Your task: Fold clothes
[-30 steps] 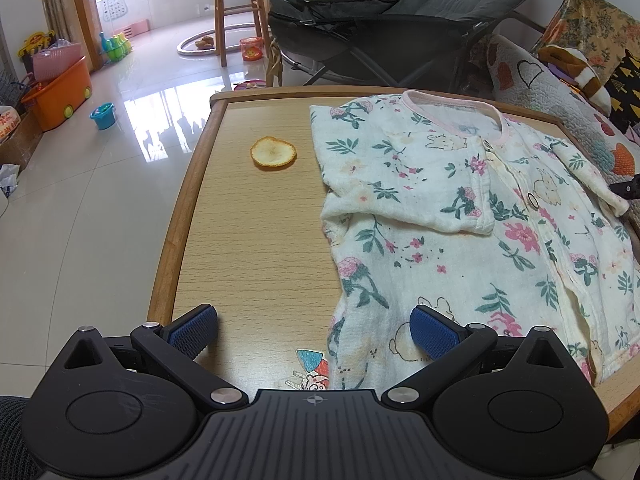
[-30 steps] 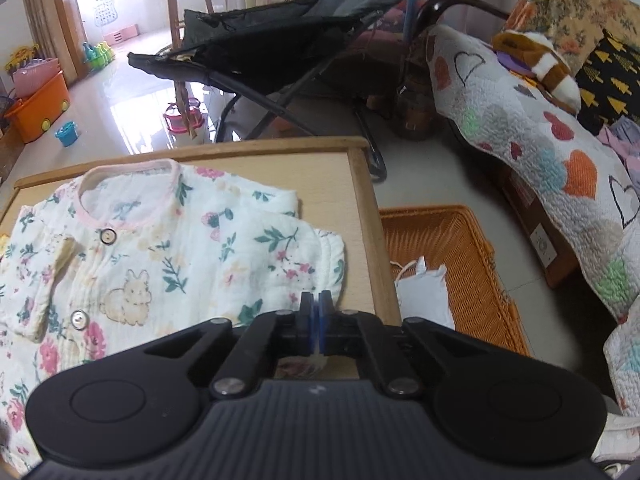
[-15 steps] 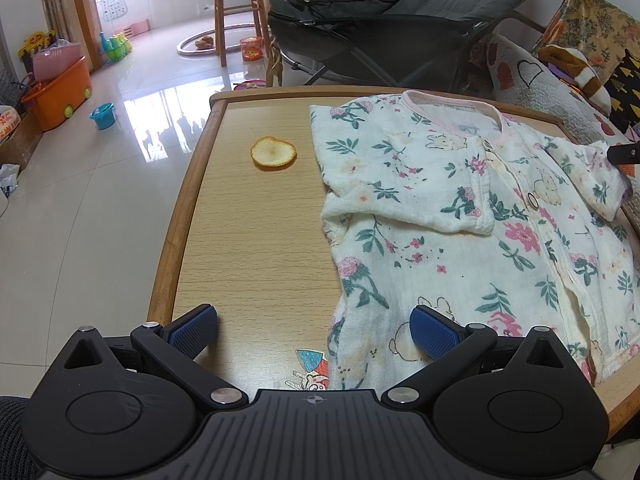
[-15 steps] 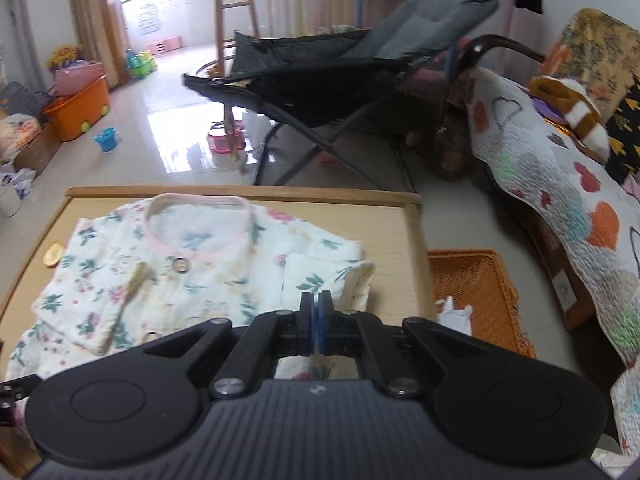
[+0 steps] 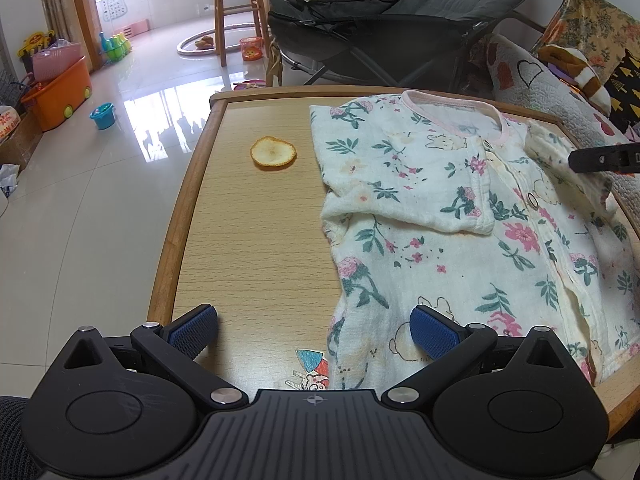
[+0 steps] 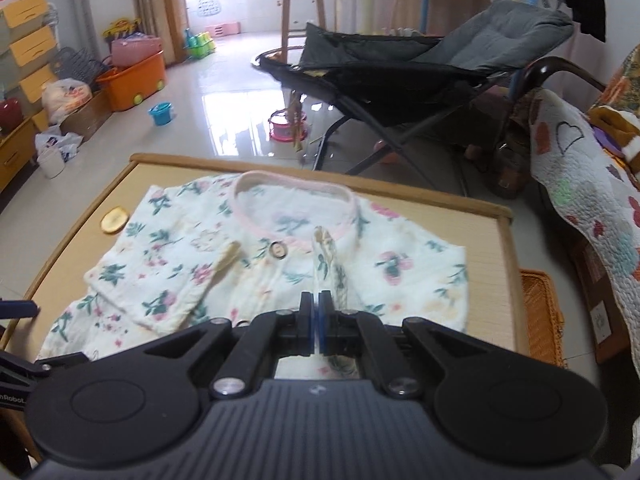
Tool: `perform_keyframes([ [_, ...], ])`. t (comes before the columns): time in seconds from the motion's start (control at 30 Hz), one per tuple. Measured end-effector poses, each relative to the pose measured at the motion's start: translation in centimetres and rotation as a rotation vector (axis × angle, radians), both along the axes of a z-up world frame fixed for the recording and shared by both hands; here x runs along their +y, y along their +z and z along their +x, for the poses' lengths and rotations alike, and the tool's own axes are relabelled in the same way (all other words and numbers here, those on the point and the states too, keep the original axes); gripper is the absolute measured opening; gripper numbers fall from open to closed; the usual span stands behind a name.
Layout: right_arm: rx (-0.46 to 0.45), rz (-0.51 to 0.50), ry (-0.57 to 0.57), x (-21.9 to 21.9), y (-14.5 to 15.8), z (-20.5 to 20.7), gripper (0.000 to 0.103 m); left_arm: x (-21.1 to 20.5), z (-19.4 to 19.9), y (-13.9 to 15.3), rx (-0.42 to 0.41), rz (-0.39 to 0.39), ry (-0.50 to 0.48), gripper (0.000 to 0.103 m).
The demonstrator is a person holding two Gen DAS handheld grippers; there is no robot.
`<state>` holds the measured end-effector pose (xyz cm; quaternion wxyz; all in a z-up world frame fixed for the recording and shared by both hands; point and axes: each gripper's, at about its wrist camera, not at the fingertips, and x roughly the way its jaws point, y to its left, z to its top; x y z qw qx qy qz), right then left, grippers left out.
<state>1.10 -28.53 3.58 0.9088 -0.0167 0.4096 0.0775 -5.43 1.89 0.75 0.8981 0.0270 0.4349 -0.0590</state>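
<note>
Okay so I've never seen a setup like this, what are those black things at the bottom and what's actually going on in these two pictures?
They are two hand-held grippers, one in each of a person's hands, each with a camera looking along its two fingers. One picture comes from the left gripper, whose blue-padded jaws stand wide open above the near edge of the wooden table, holding nothing. The other comes from the right gripper, pinched shut on a sleeve of the floral baby garment, lifting it over the garment's front. The other sleeve already lies folded across the garment. A piece of orange peel lies beside the garment.
</note>
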Motion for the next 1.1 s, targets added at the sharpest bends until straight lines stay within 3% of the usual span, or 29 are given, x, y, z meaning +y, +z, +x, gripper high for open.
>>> perform_keyframes([
  [0.33, 0.045, 0.041, 0.01, 1.2, -1.4, -0.2, 0.006, 0.0, 0.0, 0.0, 0.0, 0.0, 0.0, 0.103],
  [0.53, -0.002, 0.027, 0.019, 1.0, 0.8, -1.2, 0.007, 0.0, 0.0, 0.0, 0.0, 0.0, 0.0, 0.103],
  [0.73, 0.016, -0.016, -0.079, -2.0, 2.2, -4.0, 0.008, 0.0, 0.0, 0.0, -0.001, 0.0, 0.0, 0.103],
  [1.1, 0.088, -0.022, -0.251, -6.3, -1.6, -9.3, 0.015, 0.1, -0.1, -0.2, -0.006, -0.001, 0.002, 0.103],
])
